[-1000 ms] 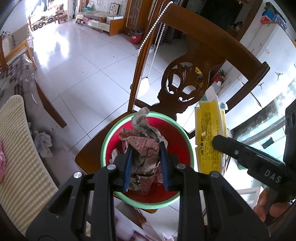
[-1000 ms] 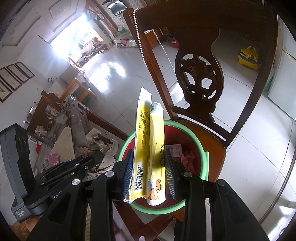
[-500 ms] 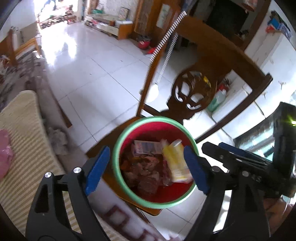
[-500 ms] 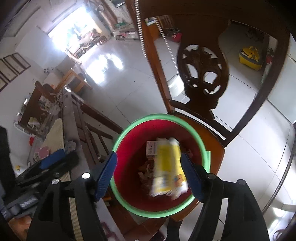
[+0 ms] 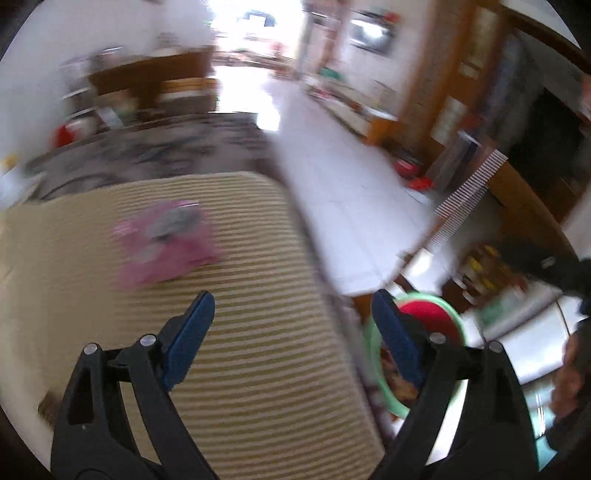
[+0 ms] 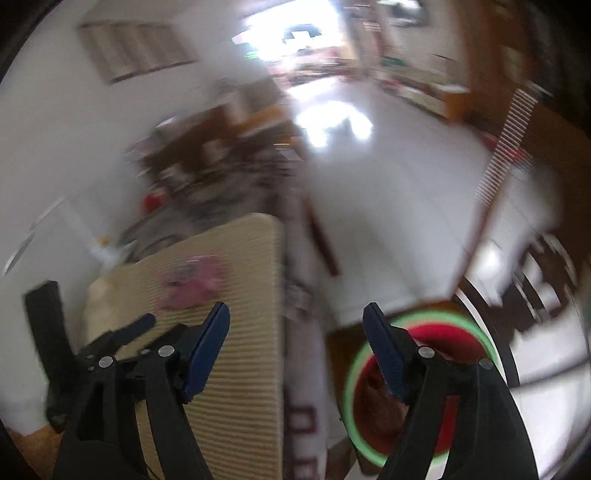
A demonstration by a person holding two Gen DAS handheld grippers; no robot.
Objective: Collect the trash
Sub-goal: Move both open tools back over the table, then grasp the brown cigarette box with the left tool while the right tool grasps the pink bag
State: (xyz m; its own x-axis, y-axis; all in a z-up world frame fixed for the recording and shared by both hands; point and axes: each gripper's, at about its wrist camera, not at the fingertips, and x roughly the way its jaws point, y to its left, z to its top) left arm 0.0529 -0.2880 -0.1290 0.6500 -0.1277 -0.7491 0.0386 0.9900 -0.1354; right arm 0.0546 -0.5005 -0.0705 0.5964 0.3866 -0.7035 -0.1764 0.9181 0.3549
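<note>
The left gripper has its blue-padded jaws wide and still opening, empty, above a striped mat on which a blurred pink wrapper lies. The right gripper is also opening with nothing between its pads. The green-rimmed red bin, trash inside, sits low on the right in both views.

The left gripper and the right gripper are both empty, their fingers opening wider.

White tile floor w/ glare, bright doorway, wood furniture, blurry.
</note>
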